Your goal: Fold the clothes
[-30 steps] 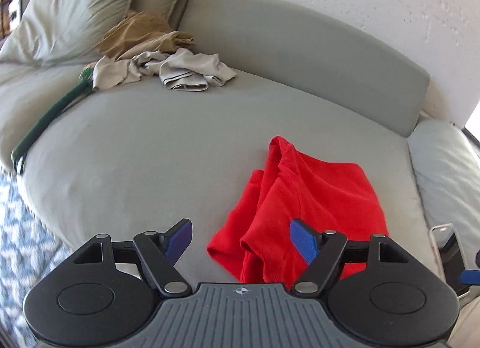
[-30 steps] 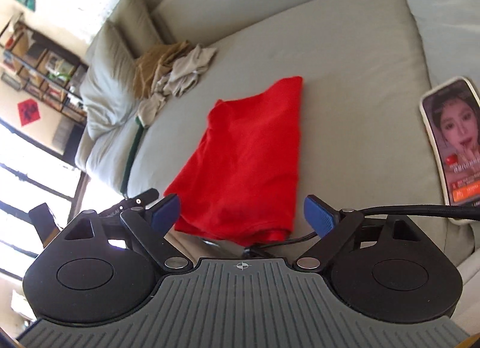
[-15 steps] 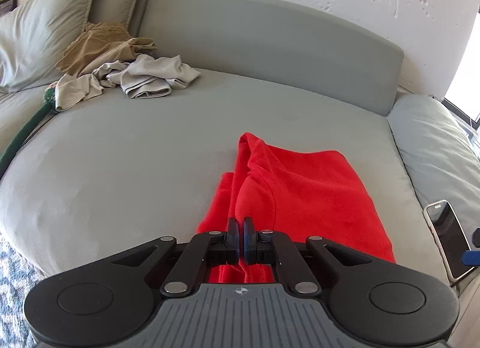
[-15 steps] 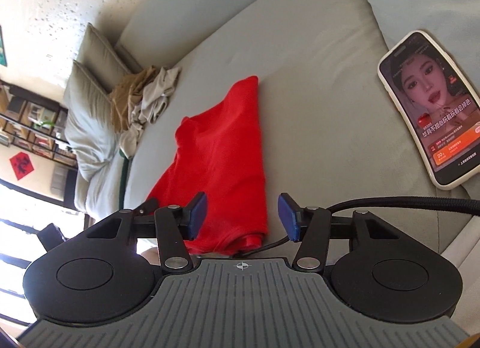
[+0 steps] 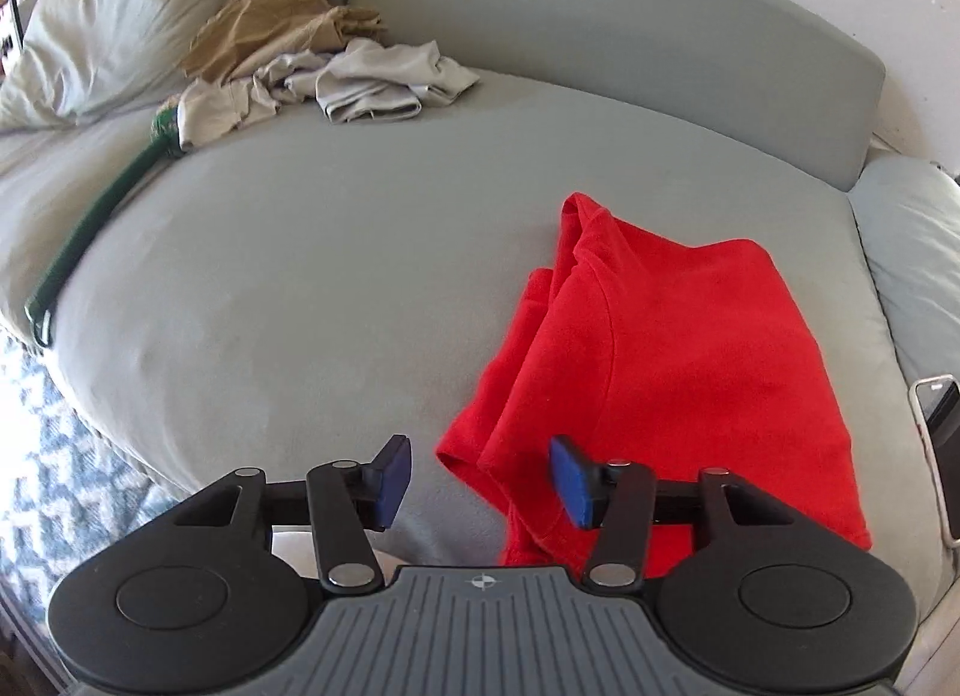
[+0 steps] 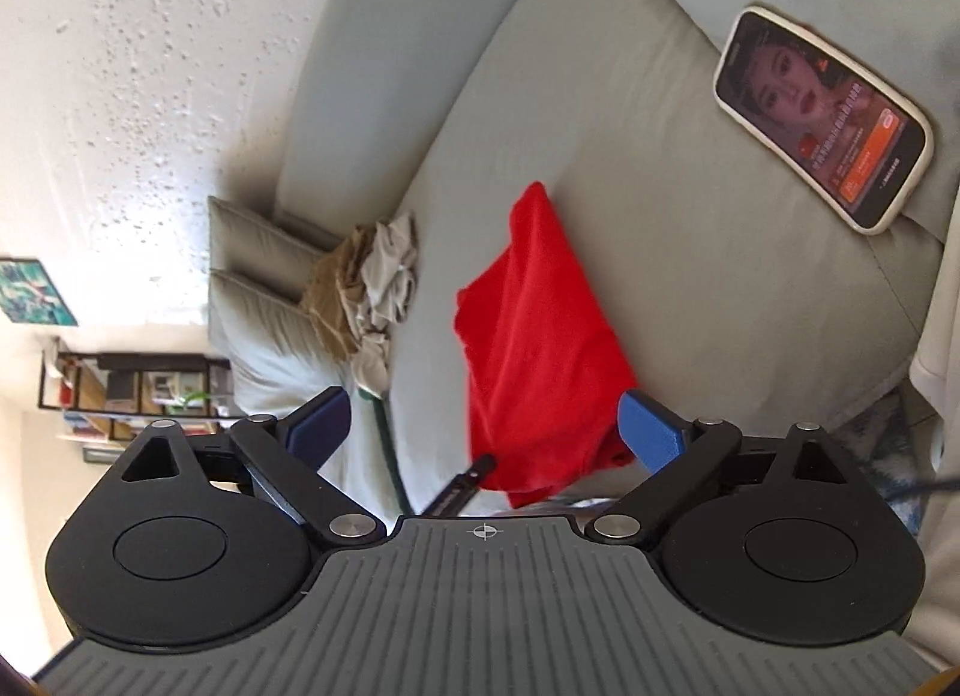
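Observation:
A red garment (image 5: 672, 354) lies folded on the grey sofa seat (image 5: 300, 276), right of centre in the left wrist view. My left gripper (image 5: 480, 483) hovers at the garment's near left corner. Its jaws are opening and its blue pads press on nothing; the garment's corner shows between them. In the right wrist view the same red garment (image 6: 540, 348) lies ahead, seen tilted. My right gripper (image 6: 486, 432) hangs above its near end with jaws opening wide and no cloth gripped. A tip of the other gripper (image 6: 462, 483) shows below.
A heap of beige and tan clothes (image 5: 336, 66) lies at the back of the seat, next to pillows (image 5: 120, 24). A green stick (image 5: 102, 210) lies along the left seam. A lit phone (image 6: 822, 120) rests on the right cushion. A patterned rug (image 5: 42, 486) covers the floor.
The left jaws went from open to fully shut half a second ago and now stand apart again. The right jaws narrowed, then spread wide, and the right view has rolled strongly.

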The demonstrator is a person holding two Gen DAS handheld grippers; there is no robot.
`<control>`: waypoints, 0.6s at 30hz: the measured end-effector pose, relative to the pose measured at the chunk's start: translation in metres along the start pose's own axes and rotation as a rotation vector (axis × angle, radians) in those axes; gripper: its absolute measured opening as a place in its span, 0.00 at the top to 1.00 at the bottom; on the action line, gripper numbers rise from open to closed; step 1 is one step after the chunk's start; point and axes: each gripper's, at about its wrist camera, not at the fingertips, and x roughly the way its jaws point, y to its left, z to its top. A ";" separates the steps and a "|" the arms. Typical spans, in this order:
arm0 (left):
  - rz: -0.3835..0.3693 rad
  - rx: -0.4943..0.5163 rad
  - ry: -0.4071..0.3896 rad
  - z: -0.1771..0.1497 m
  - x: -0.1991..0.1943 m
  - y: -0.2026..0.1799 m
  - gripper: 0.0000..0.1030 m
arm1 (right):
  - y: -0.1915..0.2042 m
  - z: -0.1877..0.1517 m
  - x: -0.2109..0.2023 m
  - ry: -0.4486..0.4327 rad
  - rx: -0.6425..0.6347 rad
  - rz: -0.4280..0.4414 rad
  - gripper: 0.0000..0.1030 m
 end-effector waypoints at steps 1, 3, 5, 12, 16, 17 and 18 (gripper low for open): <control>0.011 0.005 -0.019 -0.002 -0.007 -0.002 0.48 | -0.005 -0.001 0.010 0.023 -0.012 -0.031 0.04; 0.001 0.013 -0.052 -0.003 -0.017 -0.007 0.48 | -0.019 -0.003 0.040 0.079 -0.062 -0.082 0.08; -0.048 0.029 -0.082 -0.003 -0.020 -0.017 0.49 | -0.032 -0.006 0.070 0.131 -0.116 -0.128 0.26; -0.163 0.153 -0.021 -0.008 0.010 -0.056 0.52 | -0.006 -0.024 0.155 0.155 -0.629 -0.077 0.78; -0.143 0.112 0.089 -0.011 0.020 -0.052 0.62 | -0.011 -0.019 0.161 0.192 -0.617 -0.154 0.78; -0.147 0.099 0.081 -0.009 0.017 -0.051 0.59 | -0.014 -0.011 0.149 0.128 -0.593 -0.125 0.78; -0.151 0.086 0.072 -0.008 0.014 -0.049 0.55 | -0.017 -0.002 0.137 0.059 -0.568 -0.099 0.78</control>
